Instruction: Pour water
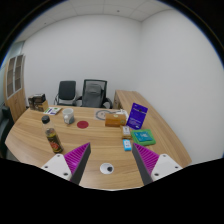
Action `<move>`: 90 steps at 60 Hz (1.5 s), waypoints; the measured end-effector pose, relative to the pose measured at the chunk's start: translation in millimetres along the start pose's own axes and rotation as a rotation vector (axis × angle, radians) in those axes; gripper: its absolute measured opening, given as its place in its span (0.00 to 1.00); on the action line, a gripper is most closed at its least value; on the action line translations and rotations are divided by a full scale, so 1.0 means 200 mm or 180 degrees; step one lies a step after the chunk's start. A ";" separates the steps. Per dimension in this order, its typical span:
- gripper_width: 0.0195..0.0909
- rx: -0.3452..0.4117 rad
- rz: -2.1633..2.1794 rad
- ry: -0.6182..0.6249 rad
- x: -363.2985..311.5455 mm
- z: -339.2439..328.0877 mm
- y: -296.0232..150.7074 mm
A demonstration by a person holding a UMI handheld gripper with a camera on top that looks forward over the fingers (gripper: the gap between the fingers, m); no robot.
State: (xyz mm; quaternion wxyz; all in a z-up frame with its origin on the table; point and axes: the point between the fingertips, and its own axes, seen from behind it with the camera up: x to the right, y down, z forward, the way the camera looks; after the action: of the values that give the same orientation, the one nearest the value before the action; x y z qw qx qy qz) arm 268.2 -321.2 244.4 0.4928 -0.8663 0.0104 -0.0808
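Observation:
My gripper (110, 150) hovers open above a wooden table (95, 140), with nothing held. Its magenta pads (78, 153) frame a small round white and black object (107, 168) that lies on the tabletop between the fingers. Left of the fingers a jar-like bottle (52, 140) with dark contents stands near the table's left edge. Farther back are a pale cup (68, 117) and a small dark can (45, 118). None of them touches the fingers.
A small blue and white packet (127, 144) lies just ahead of the right finger. Beyond are a round reddish plate (85, 125), a tan box (115, 118), an upright purple box (137, 117) and green and pink items (146, 137). Two office chairs (80, 93) stand behind the table.

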 end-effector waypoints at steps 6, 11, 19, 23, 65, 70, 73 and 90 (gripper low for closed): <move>0.93 -0.0055 0.0005 0.0004 -0.02 0.01 0.06; 0.93 -0.0109 -0.0029 -0.0014 -0.06 0.05 0.16; 0.92 -0.0238 -0.0044 -0.0136 -0.26 0.07 0.34; 0.92 -0.0293 -0.0069 -0.0219 -0.40 0.09 0.42; 0.76 0.0385 0.0111 -0.0227 -1.51 0.91 0.18; 0.51 0.0440 0.0142 -0.0209 -1.52 0.97 0.17; 0.45 0.0510 0.0187 -0.0238 -1.53 0.97 0.15; 0.25 0.0555 0.0035 -0.0274 -1.67 0.94 0.08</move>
State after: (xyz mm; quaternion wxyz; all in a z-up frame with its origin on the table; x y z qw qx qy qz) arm -31.6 -136.8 94.2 0.5667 -0.8228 -0.0131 -0.0414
